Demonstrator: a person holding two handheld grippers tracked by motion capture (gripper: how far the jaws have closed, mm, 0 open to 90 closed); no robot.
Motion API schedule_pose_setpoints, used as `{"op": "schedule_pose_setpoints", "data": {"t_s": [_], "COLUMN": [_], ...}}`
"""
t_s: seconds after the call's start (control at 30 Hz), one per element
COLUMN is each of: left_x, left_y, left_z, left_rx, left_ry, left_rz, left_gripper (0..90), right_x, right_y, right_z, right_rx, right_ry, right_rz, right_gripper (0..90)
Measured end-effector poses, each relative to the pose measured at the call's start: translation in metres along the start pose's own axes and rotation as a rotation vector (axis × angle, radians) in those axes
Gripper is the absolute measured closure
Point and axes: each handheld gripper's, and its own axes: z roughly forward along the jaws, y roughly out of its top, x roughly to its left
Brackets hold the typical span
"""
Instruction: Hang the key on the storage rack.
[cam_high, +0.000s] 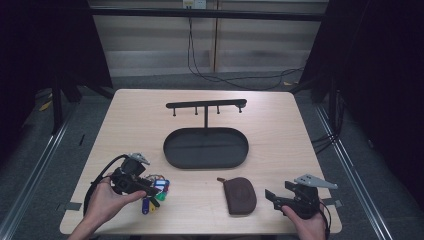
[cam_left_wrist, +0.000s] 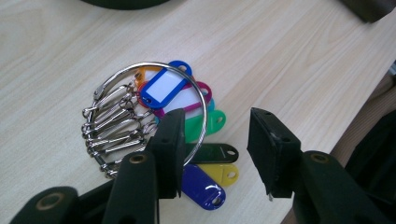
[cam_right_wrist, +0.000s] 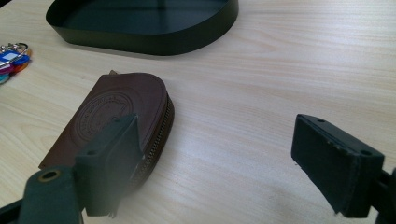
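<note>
While its black finger (cam_left_wrist: 169, 149) hides part of the key ring (cam_left_wrist: 154, 100), we see the left gripper (cam_left_wrist: 217, 149) half-open, the right gripper (cam_right_wrist: 229, 163) wide, over the pale wooden counter (cam_high: 130, 120).

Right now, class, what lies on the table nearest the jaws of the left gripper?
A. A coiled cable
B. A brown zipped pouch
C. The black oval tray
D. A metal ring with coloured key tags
D: in the left gripper view the left gripper stands open over the metal ring with coloured key tags, one jaw partly covering the tags.
</note>
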Motion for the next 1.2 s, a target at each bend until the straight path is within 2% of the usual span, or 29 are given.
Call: {"op": "schedule_pose_setpoints", "data": {"t_s": [0.07,0.17,0.3,0.5,0.57,0.6,0.73,0.87,1.03,1.2], "left_x": [0.0,-0.003,-0.005,-0.003,-0.001,-0.001,0.002,0.005,0.003,0.006], "left_y": [0.002,0.005,0.01,0.013,0.014,0.014,0.016,0.017,0.02,0.022], "left_z": [0.003,0.009,0.015,0.022,0.024,0.025,0.026,0.03,0.037,0.04], "left_rx": [0.029,0.072,0.127,0.162,0.182,0.187,0.201,0.226,0.262,0.281], "left_ry": [0.003,0.032,0.029,0.035,0.032,0.031,0.03,0.025,0.018,0.011], "left_rz": [0.012,0.047,0.062,0.052,0.057,0.054,0.056,0.049,0.08,0.071], "left_gripper": [59.1,60.9,65.3,64.3,66.8,71.2,76.1,76.9,77.9,81.3], "right_x": [0.0,0.0,0.0,0.0,0.0,0.0,0.0,-0.001,0.0,0.0], "right_y": [0.0,0.0,0.0,0.0,0.0,0.0,0.0,0.0,0.0,0.0], "right_z": [0.0,0.0,0.002,0.003,0.003,0.004,0.004,0.004,0.004,0.006], "right_rx": [0.002,0.003,0.014,0.021,0.023,0.029,0.03,0.032,0.035,0.042], "right_ry": [0.002,0.004,0.01,0.014,0.015,0.018,0.018,0.016,0.018,0.025], "right_rz": [0.001,0.006,-0.001,0.003,0.004,0.004,0.002,0.008,0.005,0.004], "right_gripper": [15.7,15.7,15.7,15.7,15.7,15.7,15.7,15.7,15.7,15.7]}}
